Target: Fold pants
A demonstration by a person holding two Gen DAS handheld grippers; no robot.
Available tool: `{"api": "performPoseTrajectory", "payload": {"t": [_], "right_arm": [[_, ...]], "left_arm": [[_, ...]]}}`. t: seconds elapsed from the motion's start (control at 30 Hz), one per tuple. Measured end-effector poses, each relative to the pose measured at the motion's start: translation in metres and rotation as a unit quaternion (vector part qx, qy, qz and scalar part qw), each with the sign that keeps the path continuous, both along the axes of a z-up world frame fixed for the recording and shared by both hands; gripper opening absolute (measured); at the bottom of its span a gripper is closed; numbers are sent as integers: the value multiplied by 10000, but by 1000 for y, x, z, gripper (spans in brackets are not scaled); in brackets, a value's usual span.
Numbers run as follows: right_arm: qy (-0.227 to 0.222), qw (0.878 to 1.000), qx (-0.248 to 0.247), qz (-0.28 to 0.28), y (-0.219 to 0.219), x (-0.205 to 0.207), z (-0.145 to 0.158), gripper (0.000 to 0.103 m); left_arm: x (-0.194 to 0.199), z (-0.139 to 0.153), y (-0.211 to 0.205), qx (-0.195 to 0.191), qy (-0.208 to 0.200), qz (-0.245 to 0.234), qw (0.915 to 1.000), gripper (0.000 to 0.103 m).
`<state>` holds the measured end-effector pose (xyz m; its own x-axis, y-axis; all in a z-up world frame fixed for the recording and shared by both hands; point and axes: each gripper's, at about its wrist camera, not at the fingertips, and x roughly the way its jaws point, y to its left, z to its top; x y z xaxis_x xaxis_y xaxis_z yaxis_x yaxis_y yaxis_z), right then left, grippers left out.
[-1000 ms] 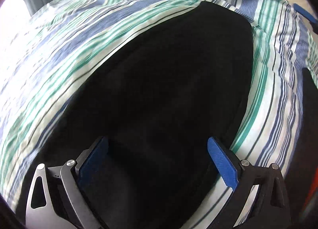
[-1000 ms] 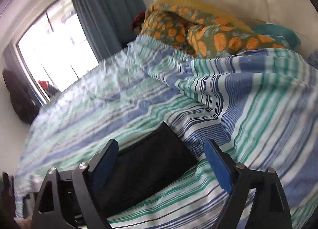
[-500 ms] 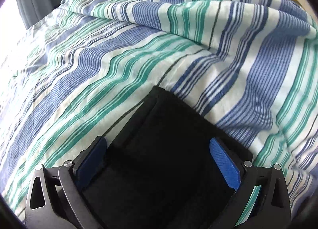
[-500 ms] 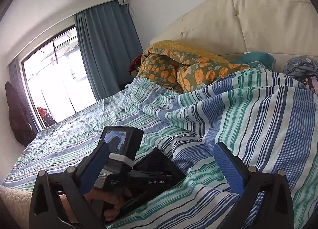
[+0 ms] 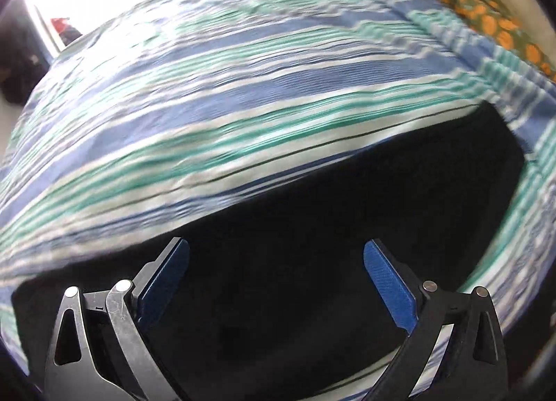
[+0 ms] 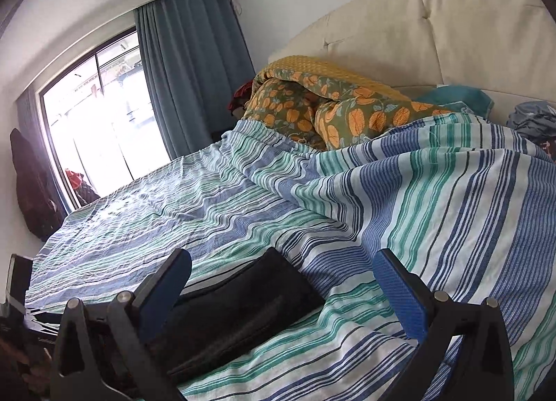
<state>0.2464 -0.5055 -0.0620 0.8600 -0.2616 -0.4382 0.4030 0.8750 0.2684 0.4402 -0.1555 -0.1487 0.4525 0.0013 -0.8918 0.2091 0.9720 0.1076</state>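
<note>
The black pants point(image 5: 312, 227) lie folded in a flat stack on the striped bedsheet point(image 5: 243, 88). In the left wrist view they fill the lower middle, and my left gripper point(image 5: 276, 255) hovers open just above them, holding nothing. In the right wrist view the folded pants point(image 6: 243, 307) lie low at the centre left. My right gripper point(image 6: 283, 269) is open and empty, raised above the bed behind the pants.
An orange-patterned duvet point(image 6: 330, 102) is bunched against the cream headboard point(image 6: 434, 29). A teal cloth point(image 6: 455, 98) and grey clothes point(image 6: 531, 119) lie at the far right. A window point(image 6: 93, 122) with blue curtain point(image 6: 187, 77) is to the left.
The left gripper swung left, so the pants now spread wide below it and the view is blurred. It has left the right wrist view. The right gripper stays raised and open.
</note>
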Motion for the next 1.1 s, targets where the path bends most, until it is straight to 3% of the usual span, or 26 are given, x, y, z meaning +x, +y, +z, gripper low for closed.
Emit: {"api": "performPoseTrajectory", "payload": {"t": [0.1,0.17,0.3,0.53,0.73,0.93,1.1], "right_arm": [[31,9998,179,125,5,8,-4,103],[39,9994,275,230,8,12,-6,103],[125,9990,256,346,14,15,-11,103],[348,9980,336,395,14,20,-23,103],[415,9969,316,587,22,30,-26,103],[445,9957,286,755,26,35,-26,103],[335,9962,390,698,21,30,-24,103]], "left_arm": [[-12,-22,89,392,77,926,9949,101],[-19,-39,144,410,323,1552,9865,101],[-49,-42,242,-290,218,2657,9634,102],[-74,-38,335,196,167,3228,9461,102],[-91,-40,387,101,277,3830,9233,103],[-110,-26,355,354,238,3596,9321,101],[-174,-9,283,-214,-69,2939,9556,102]]}}
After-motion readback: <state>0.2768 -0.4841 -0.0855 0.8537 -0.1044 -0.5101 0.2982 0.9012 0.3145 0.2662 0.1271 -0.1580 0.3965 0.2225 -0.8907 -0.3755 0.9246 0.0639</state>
